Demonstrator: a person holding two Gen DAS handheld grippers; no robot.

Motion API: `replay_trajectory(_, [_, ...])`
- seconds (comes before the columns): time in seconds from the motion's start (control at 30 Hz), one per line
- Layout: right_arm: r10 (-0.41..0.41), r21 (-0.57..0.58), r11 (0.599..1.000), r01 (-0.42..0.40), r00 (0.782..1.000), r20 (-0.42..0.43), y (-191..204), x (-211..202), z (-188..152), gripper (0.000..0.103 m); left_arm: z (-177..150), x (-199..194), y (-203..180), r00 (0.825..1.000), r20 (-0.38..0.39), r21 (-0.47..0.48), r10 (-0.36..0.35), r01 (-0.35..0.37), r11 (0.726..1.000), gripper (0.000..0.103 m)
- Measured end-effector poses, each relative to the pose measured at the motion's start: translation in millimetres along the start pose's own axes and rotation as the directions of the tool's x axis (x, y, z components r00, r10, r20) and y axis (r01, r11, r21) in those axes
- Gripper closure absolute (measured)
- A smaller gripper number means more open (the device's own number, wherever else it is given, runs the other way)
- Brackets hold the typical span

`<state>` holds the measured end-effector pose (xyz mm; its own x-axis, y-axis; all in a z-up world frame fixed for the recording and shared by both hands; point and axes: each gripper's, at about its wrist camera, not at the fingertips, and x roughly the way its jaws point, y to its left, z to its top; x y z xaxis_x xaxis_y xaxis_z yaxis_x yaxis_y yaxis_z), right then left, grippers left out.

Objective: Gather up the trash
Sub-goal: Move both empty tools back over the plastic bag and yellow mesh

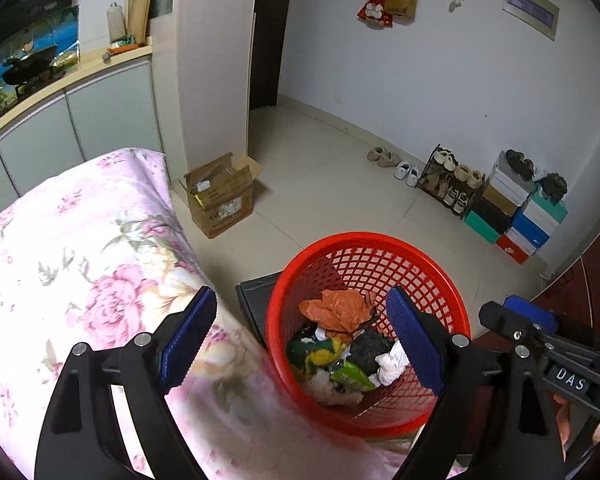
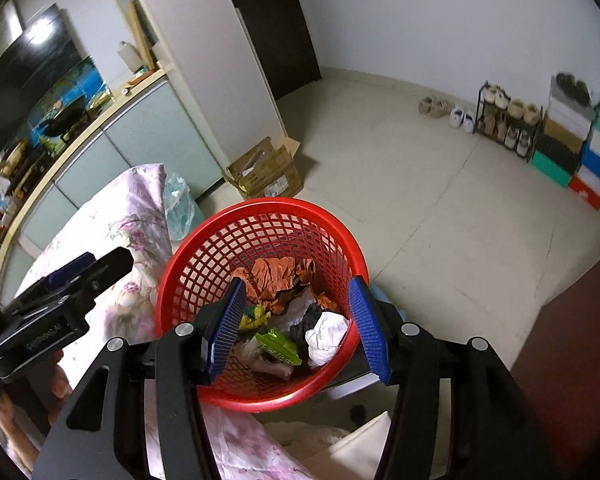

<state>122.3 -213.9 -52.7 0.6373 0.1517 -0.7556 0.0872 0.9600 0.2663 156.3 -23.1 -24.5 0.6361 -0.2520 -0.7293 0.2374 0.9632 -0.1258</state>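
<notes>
A red mesh waste basket (image 1: 420, 254) stands by the bed and holds several pieces of trash: an orange wrapper (image 1: 336, 308), a white crumpled tissue (image 1: 392, 364), a green packet (image 1: 350, 376). My left gripper (image 1: 302, 340) is open and empty, above the basket's left rim and the bed edge. My right gripper (image 2: 296, 328) is open and empty, right above the basket (image 2: 260, 210); the tissue (image 2: 326, 336) and the green packet (image 2: 278, 346) lie between its fingers. The right gripper also shows in the left wrist view (image 1: 516, 314), and the left gripper in the right wrist view (image 2: 88, 264).
A bed with a pink floral cover (image 1: 72, 248) lies at left. An open cardboard box (image 1: 220, 196) stands on the tiled floor. A shoe rack (image 1: 448, 180) and stacked shoe boxes (image 1: 516, 216) line the far wall. A pale plastic bag (image 2: 178, 204) sits beside the bed.
</notes>
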Motion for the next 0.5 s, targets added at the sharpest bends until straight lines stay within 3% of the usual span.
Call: replay_trajectory(0.5, [0.039, -0.137, 0.990, -0.033, 0.998, 0.042, 51.8, -19.5, -21.3, 0.051, -43.6, -64.0, 34.8, 0.994, 0.028, -0.062, 0.103, -0.101, 0.993, 0.019])
